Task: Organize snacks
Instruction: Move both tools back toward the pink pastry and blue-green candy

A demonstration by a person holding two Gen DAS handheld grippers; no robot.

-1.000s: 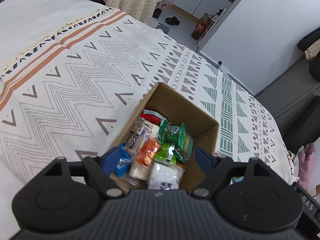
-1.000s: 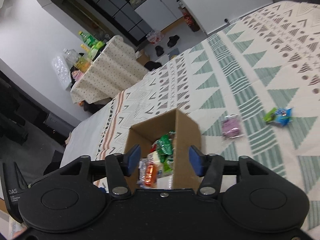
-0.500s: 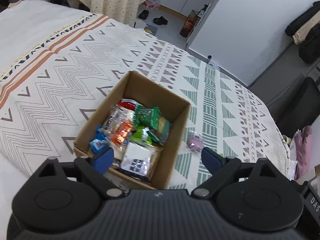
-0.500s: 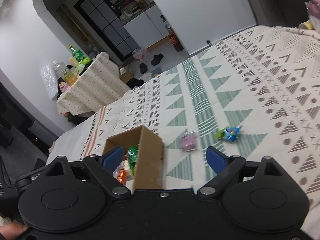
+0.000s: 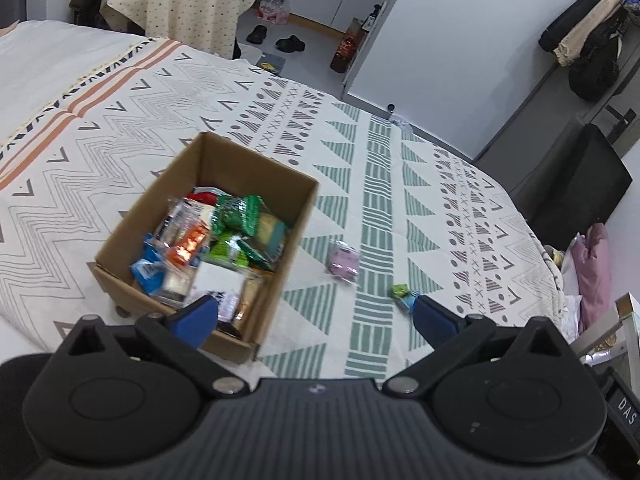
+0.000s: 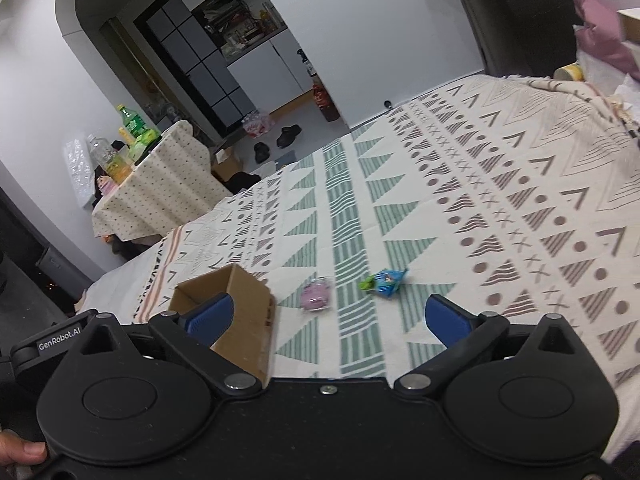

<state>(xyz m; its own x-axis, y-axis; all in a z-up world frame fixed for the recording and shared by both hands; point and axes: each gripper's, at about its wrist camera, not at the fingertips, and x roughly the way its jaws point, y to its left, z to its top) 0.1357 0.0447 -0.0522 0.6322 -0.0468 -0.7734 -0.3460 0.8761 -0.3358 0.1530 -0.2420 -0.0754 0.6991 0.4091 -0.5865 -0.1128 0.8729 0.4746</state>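
Brown open cardboard box (image 5: pixel 208 236) packed with snacks, set on patterned bedspread (image 5: pixel 376 216). Pink wrapped snack (image 6: pixel 316 297) and blue-green wrapped snack (image 6: pixel 383 281) left outside, beside box. Right tongs (image 6: pixel 326 318) opening, empty, framed nearer both. Left tongs (image 5: pixel 314 314) opening, empty.

Bed (image 5: pixel 400 168) under cream blanket with zigzag, triangle patterns. Grey floor (image 5: pixel 320 36), pair of dark shoes (image 5: pixel 276 38). White walls (image 6: pixel 360 20), arched doorway. Table with dotted cloth (image 6: pixel 160 196), bottles on top. Coats (image 5: pixel 588 36) hanging at right.
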